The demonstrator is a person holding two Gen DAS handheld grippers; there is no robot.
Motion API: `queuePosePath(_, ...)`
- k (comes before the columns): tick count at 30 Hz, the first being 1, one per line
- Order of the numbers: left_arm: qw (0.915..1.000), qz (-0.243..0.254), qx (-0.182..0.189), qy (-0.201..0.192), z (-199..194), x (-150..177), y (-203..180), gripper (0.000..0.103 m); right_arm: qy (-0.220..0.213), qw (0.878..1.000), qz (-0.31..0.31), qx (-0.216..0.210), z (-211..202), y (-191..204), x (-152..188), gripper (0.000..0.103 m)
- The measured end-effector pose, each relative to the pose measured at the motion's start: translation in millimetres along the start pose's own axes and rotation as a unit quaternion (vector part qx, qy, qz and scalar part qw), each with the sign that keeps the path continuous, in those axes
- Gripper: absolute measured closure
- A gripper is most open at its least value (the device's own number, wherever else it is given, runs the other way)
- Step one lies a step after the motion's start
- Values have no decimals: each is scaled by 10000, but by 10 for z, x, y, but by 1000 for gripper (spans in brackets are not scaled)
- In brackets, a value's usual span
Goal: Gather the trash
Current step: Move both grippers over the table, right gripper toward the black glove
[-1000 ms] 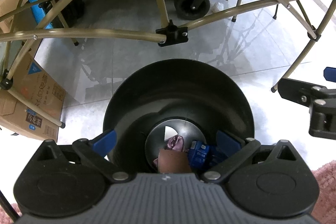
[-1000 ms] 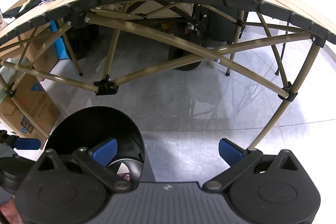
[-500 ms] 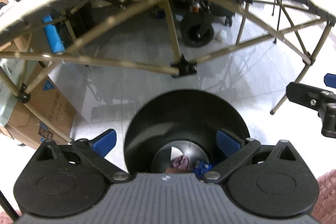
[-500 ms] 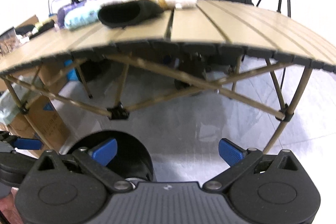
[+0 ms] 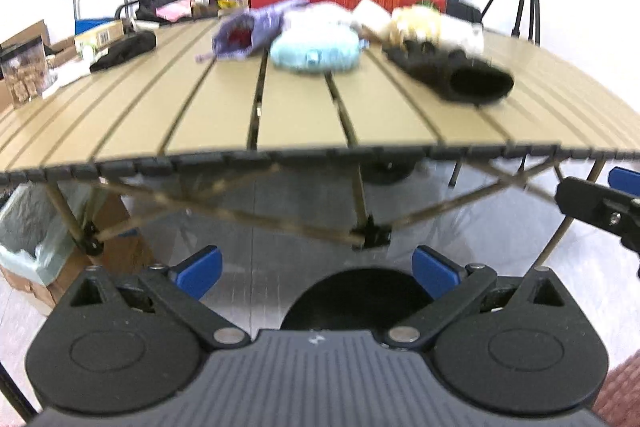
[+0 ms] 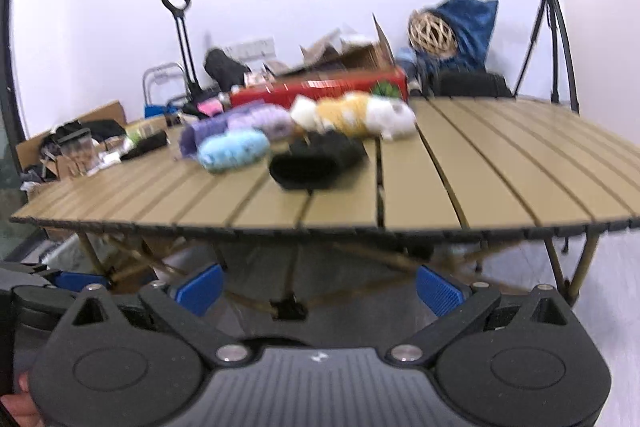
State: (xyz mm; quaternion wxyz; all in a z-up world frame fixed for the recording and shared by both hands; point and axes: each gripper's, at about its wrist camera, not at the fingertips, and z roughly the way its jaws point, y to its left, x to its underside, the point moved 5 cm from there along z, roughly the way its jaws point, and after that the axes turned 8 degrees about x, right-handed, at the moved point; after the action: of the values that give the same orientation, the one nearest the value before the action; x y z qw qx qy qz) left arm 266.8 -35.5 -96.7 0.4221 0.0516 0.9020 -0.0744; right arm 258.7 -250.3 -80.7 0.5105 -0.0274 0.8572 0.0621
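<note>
- Now both my cameras look level across the folding table, where 1 second ago they looked down under its frame into the black trash bin; I read that as a drop finished and the rig coming back up for the next piece.
- Only the bin's far rim shows now, low in the left wrist view, on the floor in front of the table's near edge and just ahead of my left gripper. 1 second ago its bottom showed wrappers; those are out of sight now.
- My left gripper stands wide open, blue pads well apart, with nothing between them.
- My right gripper is spread just as wide and also carries nothing; in the left wrist view it shows off to the right of the table's near edge.
- On the table's far half lie soft things: a black slipper, a light blue plush, a purple pouch and a yellow-and-white plush.
- The black slipper's long axis runs diagonally across the table slats, its open mouth turned toward the table's near edge, right of centre in the left wrist view.
- Motion blur keeps me from telling which of these counts as trash; I see no loose wrapper on the table's near half, so my judgement is that the next pick lies farther in.
</note>
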Motion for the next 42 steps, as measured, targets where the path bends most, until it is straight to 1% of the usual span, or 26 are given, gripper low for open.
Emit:
queuePosePath(4,9997,-15,31,-261,-66,-177,-3,0,-362,9992,-132,-73,-56,110,-183,0)
queuePosePath(10,9973,-82,-80,-727,-176,-486,70,0,-885,9954,-355,-72,-95,240,-472,0)
queuePosePath(15,9942,-181,-228,-1034,-205,-751,174,0,-1249,9912,-437,-23,-97,301,-728,0)
queuePosePath(19,9921,-311,-287,-1181,-192,-913,254,0,-1458,9884,-424,27,-51,327,-914,0)
queuePosePath(22,9904,-339,-328,-1298,-167,-1015,298,0,-1537,9873,-403,41,30,332,-1017,0)
queuePosePath(25,9894,-298,-378,-1371,-107,-1114,322,0,-1535,9873,-405,56,142,346,-1075,0)
queuePosePath(32,9881,-228,-473,-1443,47,-1319,381,0,-1327,9901,-441,90,497,379,-1156,0)
queuePosePath(35,9878,-246,-512,-1451,86,-1372,408,0,-1183,9918,-463,137,628,399,-1130,0)
queuePosePath(38,9884,-385,-492,-1387,125,-1372,467,0,-994,9937,-496,171,783,432,-1083,0)
queuePosePath(42,9889,-488,-494,-1316,169,-1339,521,0,-631,9962,-504,319,1050,450,-970,0)
